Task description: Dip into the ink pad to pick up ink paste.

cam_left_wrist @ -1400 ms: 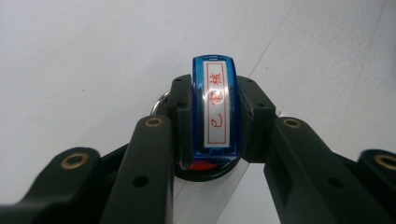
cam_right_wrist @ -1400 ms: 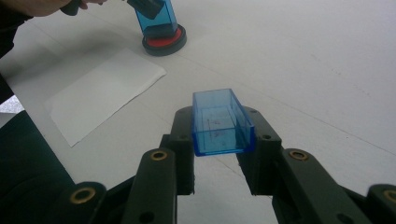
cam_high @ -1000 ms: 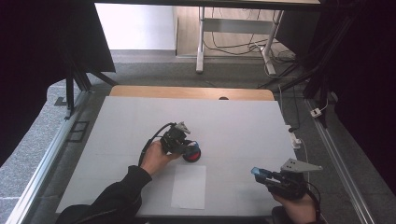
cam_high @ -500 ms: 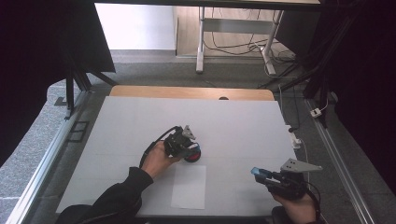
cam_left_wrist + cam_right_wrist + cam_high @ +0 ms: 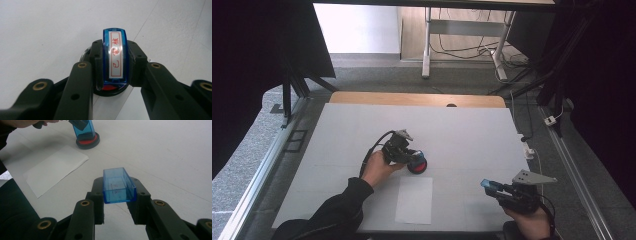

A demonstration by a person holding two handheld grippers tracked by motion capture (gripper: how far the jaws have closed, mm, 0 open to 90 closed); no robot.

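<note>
Jaws of your left gripper [image 5: 113, 75] pinch the blue stamp [image 5: 115, 56], pressed onto the red ink pad [image 5: 417, 165] mid-table, beyond the paper sheet [image 5: 414, 199]. Right gripper [image 5: 119, 202] clamps the blue cap [image 5: 117, 185], near right. Risk: lifting tilted drags the pad along, smearing ink.

Glossy blue plastic stamp [image 5: 115, 56]; matt white paper [image 5: 414, 200].

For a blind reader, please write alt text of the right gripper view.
The right gripper holds an empty blue plastic cap between its black jaws above a white table. Farther off, a blue stamp is pressed on a round red ink pad, beside a white sheet of paper.
</note>
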